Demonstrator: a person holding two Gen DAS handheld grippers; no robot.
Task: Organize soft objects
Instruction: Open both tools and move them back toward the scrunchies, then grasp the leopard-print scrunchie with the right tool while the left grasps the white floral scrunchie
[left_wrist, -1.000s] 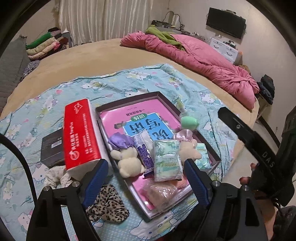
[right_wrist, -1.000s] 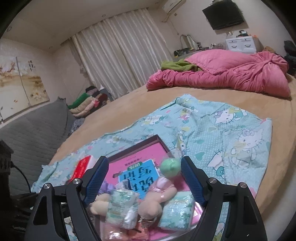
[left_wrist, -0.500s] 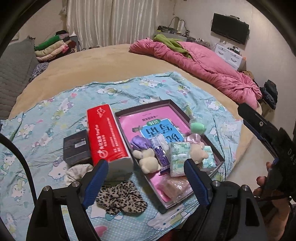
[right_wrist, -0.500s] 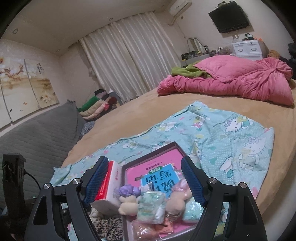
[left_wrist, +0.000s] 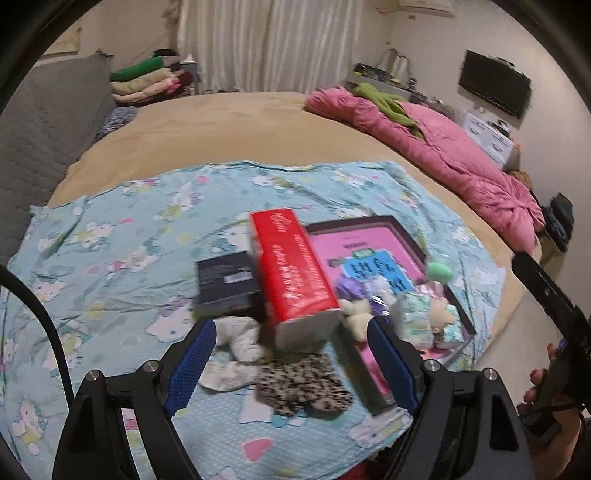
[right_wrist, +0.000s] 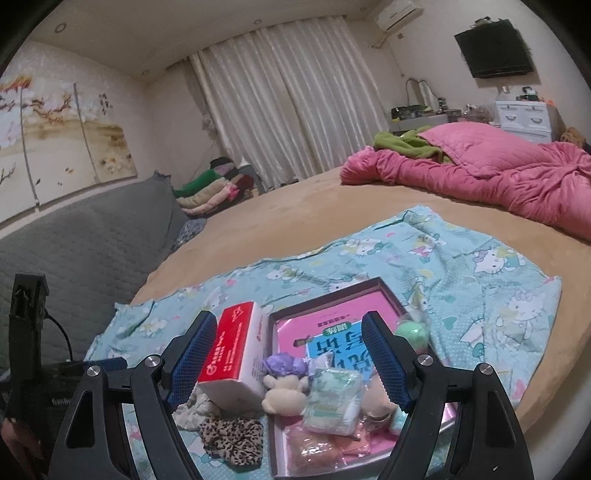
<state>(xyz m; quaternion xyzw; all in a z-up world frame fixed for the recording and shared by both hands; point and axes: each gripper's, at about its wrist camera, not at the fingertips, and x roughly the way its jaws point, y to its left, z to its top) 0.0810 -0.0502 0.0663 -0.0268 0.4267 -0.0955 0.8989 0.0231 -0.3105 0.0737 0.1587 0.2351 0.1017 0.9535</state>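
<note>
Scrunchie (left_wrist: 301, 386) and cloth (left_wrist: 236, 345) lie outside the tray (right_wrist: 274, 406); both grippers' fingers (left_wrist: 192, 363) gape empty, so you drop one and pinch next.

Curtained window (right_wrist: 295, 99), wall television (right_wrist: 495, 48), round bed (right_wrist: 314, 206), grey headboard (right_wrist: 81, 251).

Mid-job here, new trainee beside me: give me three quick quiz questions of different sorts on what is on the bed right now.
1. True or false: the left gripper is clamped on the red tissue pack.
2. Which lies outside the tray? A) green ball B) leopard-print scrunchie C) purple-capped plush
3. Fill in: the black box sits against the tissue pack on the side ____ the tray.

Key:
1. False; both the left and right gripper hover open.
2. B
3. away from
</note>
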